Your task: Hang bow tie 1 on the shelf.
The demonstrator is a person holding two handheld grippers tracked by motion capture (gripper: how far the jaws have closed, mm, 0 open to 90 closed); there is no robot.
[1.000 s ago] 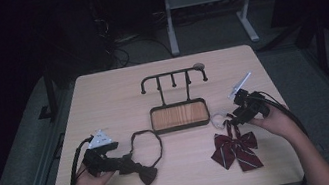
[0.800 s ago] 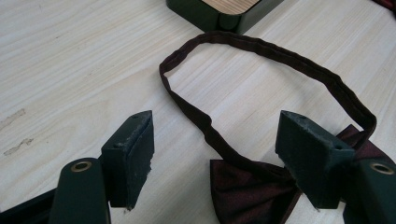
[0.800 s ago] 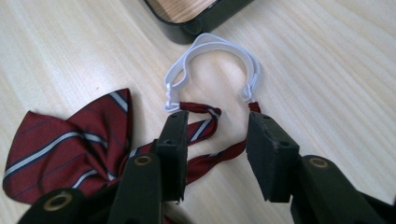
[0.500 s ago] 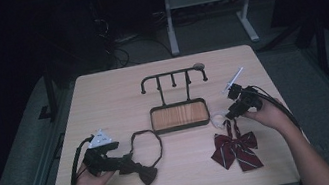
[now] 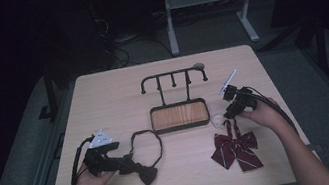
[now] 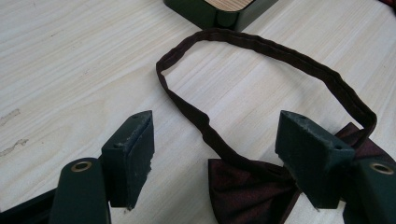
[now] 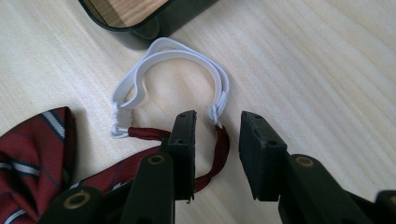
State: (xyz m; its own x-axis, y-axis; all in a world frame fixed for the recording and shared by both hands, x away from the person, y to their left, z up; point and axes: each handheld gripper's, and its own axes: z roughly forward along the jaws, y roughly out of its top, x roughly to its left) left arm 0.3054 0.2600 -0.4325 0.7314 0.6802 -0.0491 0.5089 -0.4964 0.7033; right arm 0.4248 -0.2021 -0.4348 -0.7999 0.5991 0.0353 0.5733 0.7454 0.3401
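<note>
A dark maroon bow tie (image 5: 147, 175) (image 6: 247, 186) lies near the table's front left, its strap (image 6: 280, 51) spread in a loop. My left gripper (image 5: 131, 165) (image 6: 219, 140) stands open, with the jaws on either side of the strap where it meets the bow. At the front right lies a red striped bow tie (image 5: 238, 148) (image 7: 32, 144) with a white elastic loop (image 5: 218, 121) (image 7: 173, 56). My right gripper (image 5: 225, 114) (image 7: 218, 123) is open, and its jaws straddle the red strap end beside the elastic without clamping it.
A black hook rack (image 5: 172, 74) rises from a wood-lined tray (image 5: 153, 120) (image 7: 154, 23) at the table's middle, just behind both ties. The light wooden table (image 5: 102, 98) ends close behind the person's hands. Dark floor and a desk frame lie beyond.
My right gripper has shifted a little left and tilted down over the elastic end of the striped tie. The left gripper and the dark tie have stayed put.
</note>
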